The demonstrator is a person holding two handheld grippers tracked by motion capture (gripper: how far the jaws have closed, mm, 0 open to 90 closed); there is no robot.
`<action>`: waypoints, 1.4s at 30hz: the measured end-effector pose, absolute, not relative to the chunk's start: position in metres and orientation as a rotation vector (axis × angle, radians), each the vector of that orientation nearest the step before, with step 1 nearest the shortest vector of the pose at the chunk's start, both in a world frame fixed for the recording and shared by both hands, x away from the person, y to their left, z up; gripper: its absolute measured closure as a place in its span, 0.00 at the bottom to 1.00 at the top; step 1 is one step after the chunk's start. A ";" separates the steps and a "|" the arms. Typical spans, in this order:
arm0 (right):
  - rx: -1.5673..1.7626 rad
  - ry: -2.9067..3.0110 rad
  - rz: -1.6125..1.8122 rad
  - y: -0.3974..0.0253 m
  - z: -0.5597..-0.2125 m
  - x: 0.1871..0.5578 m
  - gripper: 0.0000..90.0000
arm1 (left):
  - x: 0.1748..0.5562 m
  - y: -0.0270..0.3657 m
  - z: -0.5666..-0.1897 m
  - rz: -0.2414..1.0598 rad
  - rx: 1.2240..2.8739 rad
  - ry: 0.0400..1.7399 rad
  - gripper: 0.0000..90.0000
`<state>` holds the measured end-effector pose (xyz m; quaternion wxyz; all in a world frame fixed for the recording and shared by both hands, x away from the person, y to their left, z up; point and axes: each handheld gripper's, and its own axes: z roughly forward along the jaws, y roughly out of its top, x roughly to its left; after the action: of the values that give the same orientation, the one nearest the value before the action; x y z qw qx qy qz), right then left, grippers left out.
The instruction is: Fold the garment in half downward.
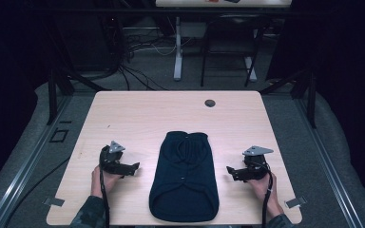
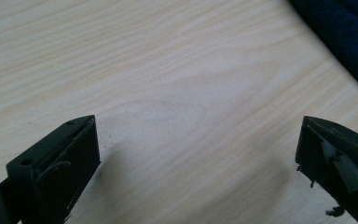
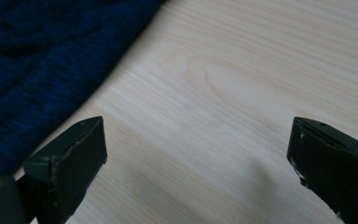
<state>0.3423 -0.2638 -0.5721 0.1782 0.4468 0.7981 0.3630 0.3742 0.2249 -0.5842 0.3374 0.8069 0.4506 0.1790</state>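
Observation:
A dark navy knitted garment (image 1: 185,178) lies flat in the middle of the light wooden table (image 1: 138,114), reaching to the near edge. My left gripper (image 1: 134,168) rests on the table just left of it, jaws wide apart over bare wood, and a corner of the knit (image 2: 349,37) sits at the upper right of the left gripper view. My right gripper (image 1: 230,171) sits just right of the garment, also open and holding nothing. The garment's edge (image 3: 42,70) covers the upper left of the right gripper view. Both grippers (image 2: 198,140) (image 3: 198,135) stay clear of the cloth.
A small dark round hole (image 1: 210,103) marks the table's far side. Beyond the table stand a chair and desk legs (image 1: 177,47) with cables on the floor. Metal rails (image 1: 24,161) run along both sides of the table.

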 end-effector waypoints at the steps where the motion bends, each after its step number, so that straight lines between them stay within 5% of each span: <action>1: 1.253 2.268 1.032 -0.262 -0.569 0.343 0.05 | 0.375 0.224 -0.584 0.476 2.111 1.171 0.00; 23: 1.223 2.340 1.118 -0.237 -0.545 0.372 0.06 | 0.409 0.190 -0.560 0.423 2.135 1.084 0.00; 25: 1.210 2.362 1.105 -0.230 -0.544 0.379 0.15 | 0.415 0.184 -0.558 0.412 2.142 1.076 0.00; 34: 1.191 2.420 1.101 -0.209 -0.538 0.404 0.16 | 0.444 0.148 -0.545 0.371 2.199 1.017 0.00; 42: 1.182 2.487 1.039 -0.184 -0.539 0.429 0.31 | 0.458 0.117 -0.539 0.369 2.244 0.956 0.01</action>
<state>0.4292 -0.1839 -0.5391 0.0989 0.3996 0.8409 0.3514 0.4583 0.1174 -0.5388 0.3312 0.8583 0.3657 0.1413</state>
